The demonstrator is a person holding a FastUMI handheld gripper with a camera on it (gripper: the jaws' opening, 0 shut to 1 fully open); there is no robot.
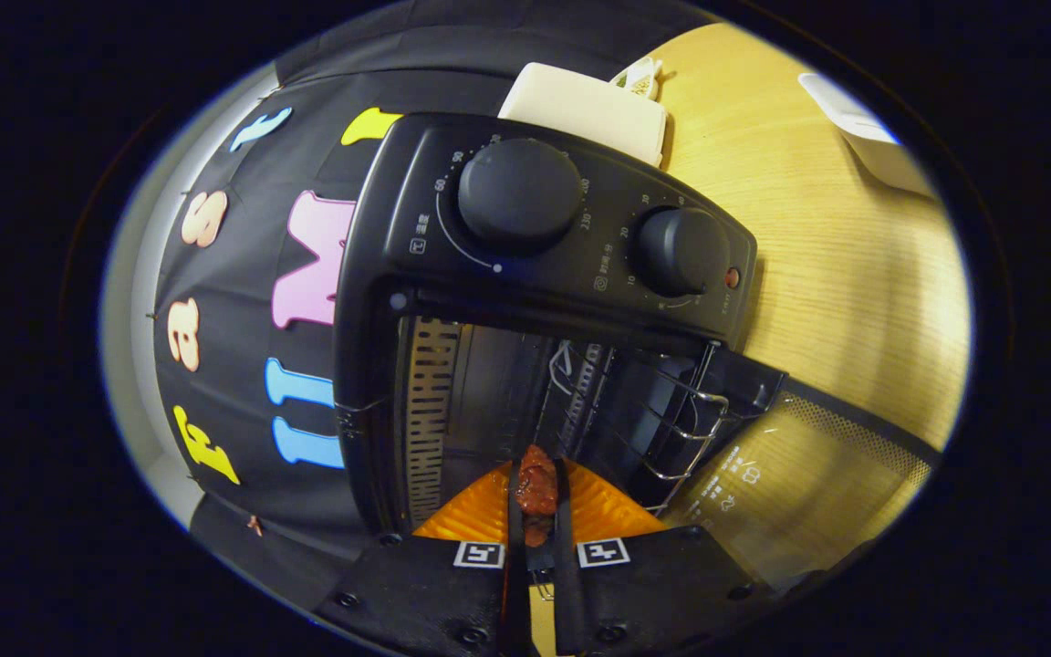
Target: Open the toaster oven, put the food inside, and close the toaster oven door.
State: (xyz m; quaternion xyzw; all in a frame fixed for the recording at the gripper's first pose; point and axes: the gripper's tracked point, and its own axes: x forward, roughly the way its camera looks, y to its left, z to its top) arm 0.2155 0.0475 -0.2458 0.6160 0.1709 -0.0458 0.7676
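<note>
Wood table (854,301) spreads under everything, seen tilted in the gripper view. On it stands the black toaster oven (379,301), its control panel carrying a large knob (519,193) and a smaller knob (682,249) beside it. The oven's glass door (790,484) is swung fully open, the table grain showing through it. Inside the dark chamber a wire rack (681,429) sits against one wall. Behind the oven rests a cream box (585,109), and a white object (863,132) lies well apart near the table's far side. An orange ridged tray (475,511) lies at the mouth of the oven, just ahead of the gripper (537,497). The fingers are nearly closed, both pressing on a reddish-brown piece of food (536,485) held between them above the tray.
</note>
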